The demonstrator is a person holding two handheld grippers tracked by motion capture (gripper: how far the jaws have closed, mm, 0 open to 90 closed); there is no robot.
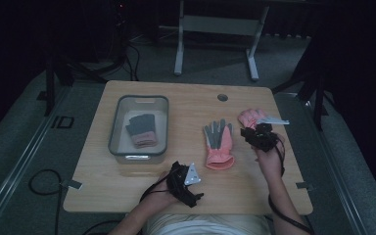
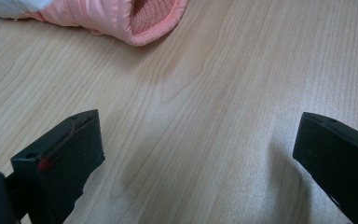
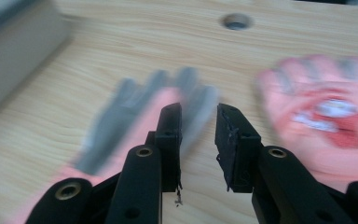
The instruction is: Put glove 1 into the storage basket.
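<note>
Sorting gloves into a bin, by the look of it. One grey-and-pink glove [image 1: 141, 131] already down in the grey bin [image 1: 115, 128] at the desk's [image 1: 186, 98] left; two more out on the wood: a grey-palmed pink glove [image 1: 219, 144] flat at centre, fingers away from the person, and a pink glove [image 1: 251, 117] just beyond the right claw [image 1: 260, 133]. Probably laid apart for one-at-a-time pickup. Right claw raised above the desk between those two gloves, arm reaching forward, jaws parted narrowly with nothing between them [image 3: 198, 140]. Left claw [image 1: 185, 182] resting low near the front edge, forearm tucked in, jaws spread wide over bare wood [image 2: 196, 154], pointed toward the centre glove's cuff [image 2: 140, 18].
</note>
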